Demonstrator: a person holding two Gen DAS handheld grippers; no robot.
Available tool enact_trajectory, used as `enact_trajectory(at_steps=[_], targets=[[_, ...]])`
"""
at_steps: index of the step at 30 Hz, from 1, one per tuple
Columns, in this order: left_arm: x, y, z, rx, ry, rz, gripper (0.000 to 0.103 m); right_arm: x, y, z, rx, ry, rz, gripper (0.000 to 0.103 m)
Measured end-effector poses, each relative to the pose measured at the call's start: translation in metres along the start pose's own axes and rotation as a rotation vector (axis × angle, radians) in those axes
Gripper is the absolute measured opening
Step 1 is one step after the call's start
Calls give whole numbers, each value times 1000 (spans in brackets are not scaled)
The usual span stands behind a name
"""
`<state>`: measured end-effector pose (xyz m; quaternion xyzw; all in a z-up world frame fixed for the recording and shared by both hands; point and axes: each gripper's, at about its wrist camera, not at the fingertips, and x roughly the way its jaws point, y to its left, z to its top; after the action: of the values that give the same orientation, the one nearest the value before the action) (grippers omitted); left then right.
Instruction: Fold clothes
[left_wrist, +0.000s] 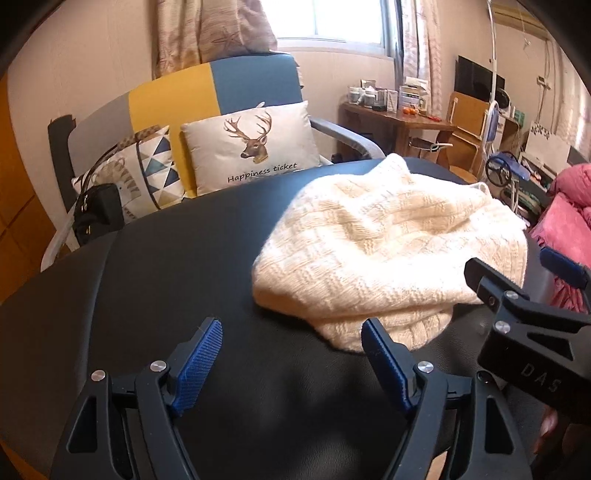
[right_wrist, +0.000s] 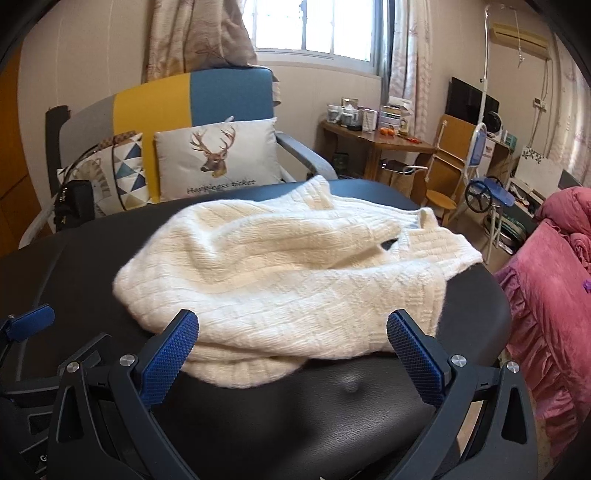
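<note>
A cream knitted sweater (left_wrist: 388, 251) lies bunched and partly folded on a black padded table (left_wrist: 177, 266). My left gripper (left_wrist: 291, 328) is open and empty, just in front of the sweater's near left edge. My right gripper (right_wrist: 291, 321) is open and empty, its jaws standing either side of the sweater's (right_wrist: 280, 273) near hem, low over the table (right_wrist: 332, 417). The right gripper also shows at the right edge of the left wrist view (left_wrist: 524, 266). A blue pad of the left gripper shows at the left edge of the right wrist view (right_wrist: 29, 321).
Behind the table stands a sofa with a deer cushion (left_wrist: 255, 144) and a triangle-pattern cushion (left_wrist: 155, 166); a black bag (left_wrist: 98, 212) sits at its left. A pink bed cover (right_wrist: 554, 295) lies at the right. A cluttered wooden desk (right_wrist: 373, 140) and chairs stand at the back right.
</note>
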<state>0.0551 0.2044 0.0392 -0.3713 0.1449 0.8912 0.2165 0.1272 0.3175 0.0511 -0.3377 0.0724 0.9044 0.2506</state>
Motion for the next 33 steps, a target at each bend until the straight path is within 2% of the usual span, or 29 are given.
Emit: enact_trajectory(at_steps=[4, 8, 11, 13, 22, 27, 33], targets=[[8, -3, 4, 6, 20, -6, 79, 8, -8, 2, 25, 15, -6, 103], [20, -4, 5, 22, 62, 5, 74, 13, -15, 3, 57, 24, -9, 103], [32, -3, 4, -7, 136, -35, 74, 16, -16, 4, 49, 23, -22, 103], [35, -2, 2, -17, 152, -42, 73, 20, -16, 4, 55, 34, -15, 103], [31, -8, 5, 13, 106, -21, 71, 28, -17, 2, 70, 51, -4, 103], [35, -10, 5, 7, 122, -32, 71, 32, -18, 2, 74, 61, -4, 103], [41, -14, 5, 34, 128, -5, 71, 36, -21, 2, 86, 67, 5, 103]])
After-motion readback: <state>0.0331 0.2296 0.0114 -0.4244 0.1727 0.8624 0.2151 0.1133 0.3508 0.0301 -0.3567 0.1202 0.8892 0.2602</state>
